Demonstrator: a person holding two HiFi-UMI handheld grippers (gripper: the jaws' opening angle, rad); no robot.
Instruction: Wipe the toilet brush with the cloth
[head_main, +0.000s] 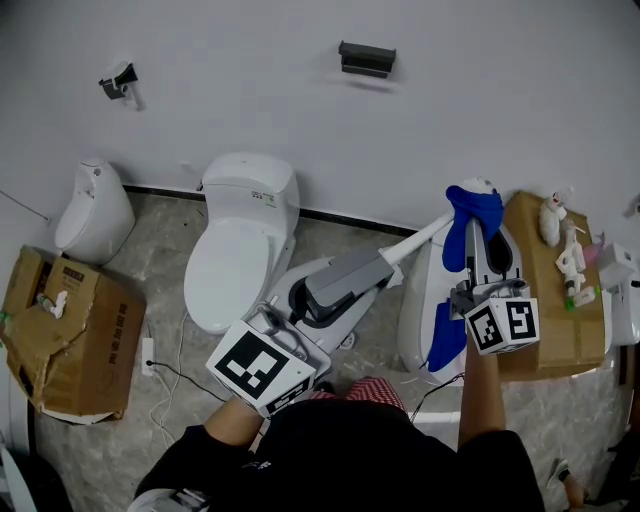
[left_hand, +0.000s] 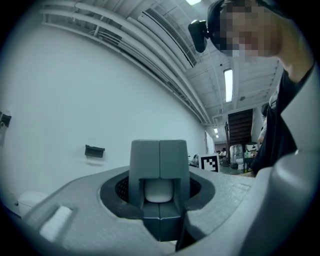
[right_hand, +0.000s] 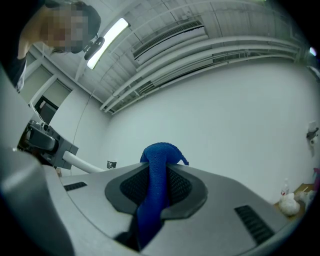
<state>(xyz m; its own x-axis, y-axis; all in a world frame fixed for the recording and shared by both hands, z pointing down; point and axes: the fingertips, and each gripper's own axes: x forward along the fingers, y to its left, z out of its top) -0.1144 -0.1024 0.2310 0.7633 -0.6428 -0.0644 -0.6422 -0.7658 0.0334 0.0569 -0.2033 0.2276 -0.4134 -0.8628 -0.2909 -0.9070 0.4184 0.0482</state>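
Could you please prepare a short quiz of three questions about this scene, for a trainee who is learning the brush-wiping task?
1. Multiple choice: what does the right gripper hold between its jaws?
A. a white bottle
B. the blue cloth
C. nothing

2. True or false: the left gripper is closed on the white handle of the toilet brush.

3. Fill in (nearest or farthest): in the head view, the cloth drapes over the end of the brush that is ___ from the left gripper.

Key: 1 B; 2 true; 3 farthest.
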